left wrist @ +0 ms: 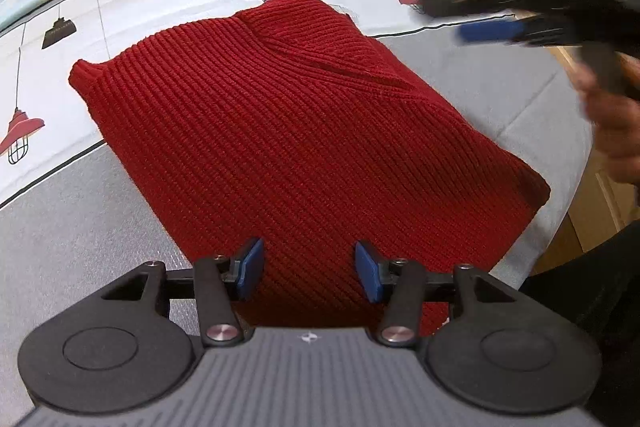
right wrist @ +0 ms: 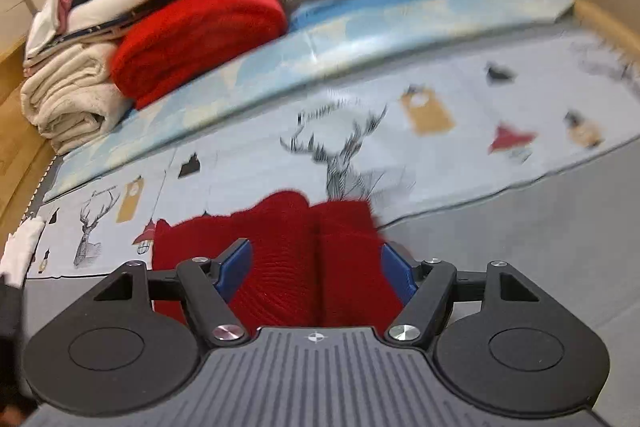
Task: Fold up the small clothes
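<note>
Left wrist view: red sweater lies folded on the bed, both grippers empty

Left wrist view shows a red ribbed sweater (left wrist: 288, 131) lying flat and folded on a bed sheet (left wrist: 132, 15) printed with deer heads and hanging lamps. The left gripper (left wrist: 309, 269) hangs over the near edge of the knit, its blue-padded jaws apart, with fabric seen beneath the gap but nothing pinched between the pads. At the right edge of that view the right gripper (left wrist: 492, 23) shows as a dark blur above the far side of the bed, held in a person's hand (left wrist: 612, 115).

From the right wrist view, the right gripper (right wrist: 316, 269) has its jaws spread wide, the sweater (right wrist: 280, 259) below and between them, the pads not pressing on it. Farther back on the bed a stack of folded laundry (right wrist: 80, 95) sits beside a bright red folded blanket (right wrist: 200, 35), well apart from the sweater.
</note>
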`<action>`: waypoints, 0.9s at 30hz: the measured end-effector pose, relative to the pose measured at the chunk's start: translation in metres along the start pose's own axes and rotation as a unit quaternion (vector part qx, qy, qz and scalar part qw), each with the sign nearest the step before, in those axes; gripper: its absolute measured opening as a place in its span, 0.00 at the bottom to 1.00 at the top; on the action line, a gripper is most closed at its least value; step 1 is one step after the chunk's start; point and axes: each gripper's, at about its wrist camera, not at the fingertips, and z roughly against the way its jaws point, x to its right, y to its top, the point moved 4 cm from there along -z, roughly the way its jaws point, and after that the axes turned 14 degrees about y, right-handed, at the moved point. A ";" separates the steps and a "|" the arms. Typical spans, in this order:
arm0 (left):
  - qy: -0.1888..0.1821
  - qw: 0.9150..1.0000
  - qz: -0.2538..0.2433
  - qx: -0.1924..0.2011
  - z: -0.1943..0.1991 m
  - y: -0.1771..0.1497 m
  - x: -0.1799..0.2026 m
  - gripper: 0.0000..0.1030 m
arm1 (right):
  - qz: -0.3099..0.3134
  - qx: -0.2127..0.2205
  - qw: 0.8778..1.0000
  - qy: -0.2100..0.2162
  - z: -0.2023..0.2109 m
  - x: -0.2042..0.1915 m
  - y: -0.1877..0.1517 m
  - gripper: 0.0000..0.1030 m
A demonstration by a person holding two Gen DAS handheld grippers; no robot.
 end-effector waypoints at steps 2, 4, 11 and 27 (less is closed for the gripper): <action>0.000 1.000 -0.003 -0.001 0.002 -0.002 -0.001 0.54 | -0.005 -0.012 1.000 0.003 -0.023 -0.001 0.005 0.66; -0.001 1.000 -0.005 -0.003 0.003 -0.002 -0.002 0.55 | 0.000 -0.022 1.000 -0.003 -0.043 -0.001 0.006 0.67; -0.007 1.000 -0.013 -0.006 0.002 -0.002 -0.006 0.55 | -0.042 -0.058 0.997 -0.002 -0.086 0.002 0.002 0.58; 0.012 1.000 0.011 -0.009 0.007 0.002 -0.009 0.59 | -0.041 -0.031 0.998 -0.038 -0.064 0.006 -0.009 0.37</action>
